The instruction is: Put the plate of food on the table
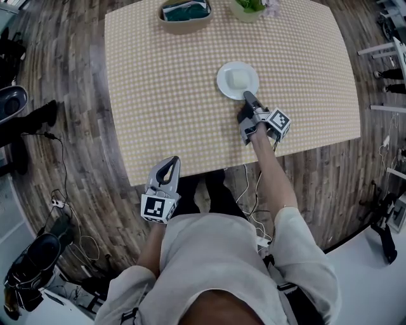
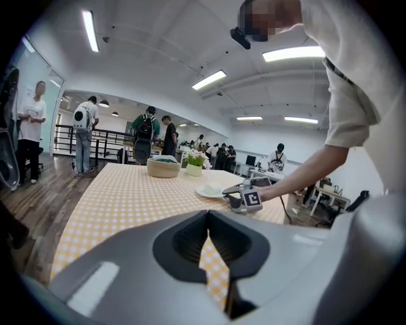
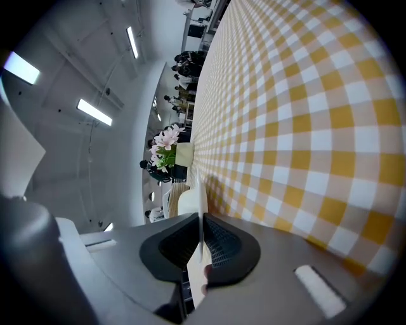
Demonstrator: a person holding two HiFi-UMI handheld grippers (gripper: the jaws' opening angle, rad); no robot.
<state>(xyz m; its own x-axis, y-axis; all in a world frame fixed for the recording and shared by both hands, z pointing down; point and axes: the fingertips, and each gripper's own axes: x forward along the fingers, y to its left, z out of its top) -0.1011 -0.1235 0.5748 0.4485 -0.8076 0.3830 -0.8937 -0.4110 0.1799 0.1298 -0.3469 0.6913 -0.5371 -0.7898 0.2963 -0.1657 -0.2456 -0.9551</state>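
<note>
A white plate (image 1: pixel 224 81) carrying a pale block of food (image 1: pixel 239 79) lies at the middle right of the yellow-checked table (image 1: pixel 165 95). My right gripper (image 1: pixel 248 96) is shut on the plate's near rim. In the right gripper view the rim (image 3: pixel 200 190) runs edge-on between the shut jaws. I cannot tell whether the plate touches the cloth. My left gripper (image 1: pixel 170 164) hangs at the table's front edge, shut and holding nothing. The left gripper view shows the plate (image 2: pixel 209 190) and the right gripper (image 2: pixel 236 189) across the table.
A tan basket (image 1: pixel 185 16) with dark cloth and a flower pot (image 1: pixel 247 7) stand at the table's far edge. Cables lie on the wooden floor around the person's feet. Several people (image 2: pixel 84 136) stand beyond the table.
</note>
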